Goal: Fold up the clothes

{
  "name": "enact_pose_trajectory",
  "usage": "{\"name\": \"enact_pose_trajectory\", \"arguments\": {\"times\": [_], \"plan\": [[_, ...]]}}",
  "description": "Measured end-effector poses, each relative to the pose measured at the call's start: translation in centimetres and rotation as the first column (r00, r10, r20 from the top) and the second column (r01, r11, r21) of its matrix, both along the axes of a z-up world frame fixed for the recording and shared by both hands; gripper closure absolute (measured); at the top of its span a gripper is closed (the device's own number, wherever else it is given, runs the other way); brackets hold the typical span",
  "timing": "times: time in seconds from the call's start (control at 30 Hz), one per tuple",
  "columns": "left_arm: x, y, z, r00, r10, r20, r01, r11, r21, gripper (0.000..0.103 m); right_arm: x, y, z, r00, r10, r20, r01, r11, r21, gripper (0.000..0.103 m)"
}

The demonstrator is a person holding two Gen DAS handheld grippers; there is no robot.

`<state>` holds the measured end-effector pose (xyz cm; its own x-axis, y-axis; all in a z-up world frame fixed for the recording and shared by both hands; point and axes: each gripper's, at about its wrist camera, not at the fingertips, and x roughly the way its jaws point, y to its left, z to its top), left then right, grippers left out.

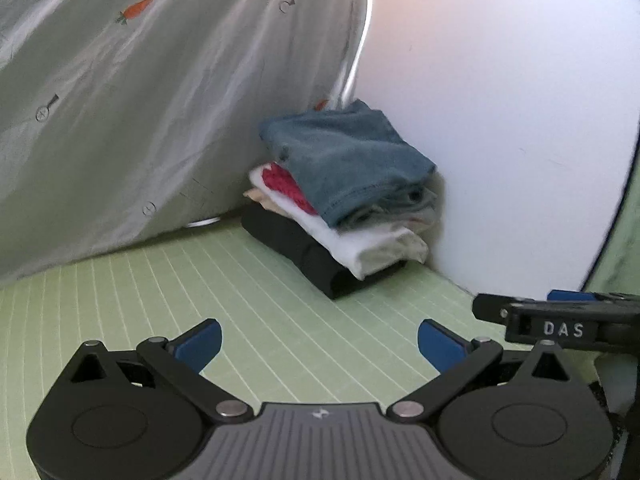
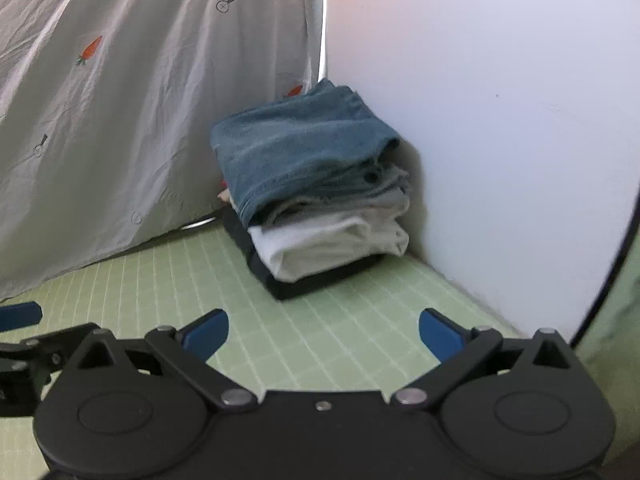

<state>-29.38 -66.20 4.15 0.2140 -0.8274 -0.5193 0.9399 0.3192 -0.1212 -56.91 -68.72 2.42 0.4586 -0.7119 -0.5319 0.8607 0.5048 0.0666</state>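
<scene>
Against the white wall (image 2: 500, 140), folded clothes (image 2: 312, 184) beside carrot-print sheet (image 2: 140, 100).

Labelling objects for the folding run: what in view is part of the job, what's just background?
Job:
- stack of folded clothes, blue garment on top
- open left tool
- open right tool

Background:
- white carrot-print fabric sheet
- pale green grid mat
- white round panel

Soft, even daylight, moderately bright. Warm pink glow on white wall (image 1: 500, 100) near top. Faint shadow beside folded stack (image 2: 316, 184). Fisheye bending, dark corners. Slight motion blur throughout; no glare.
</scene>
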Motion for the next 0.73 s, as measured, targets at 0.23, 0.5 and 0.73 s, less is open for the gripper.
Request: {"name": "enact_pose_trajectory", "arguments": {"times": [0.23,0.5,0.73], "plan": [[-1.0,2.1,0.3,0.999,0.029,0.036,-0.029,1.000,-0.001,0.000,-1.1,1.3,0.3,1.000,0.008,0.005,-0.008,1.000,-0.008,0.000],[-1.0,3.3,0.6,0.997,0.048,0.068,-0.048,0.999,-0.013,0.000,-1.0,2.0,0.3,1.000,0.011,0.009,-0.011,1.000,-0.011,0.000],[-1.0,3.2,0.7,0.996,0.039,0.083,-0.038,0.999,-0.009,0.000,-0.8,2.3,0.4,1.000,0.004,0.008,-0.003,1.000,-0.017,0.000]]}}
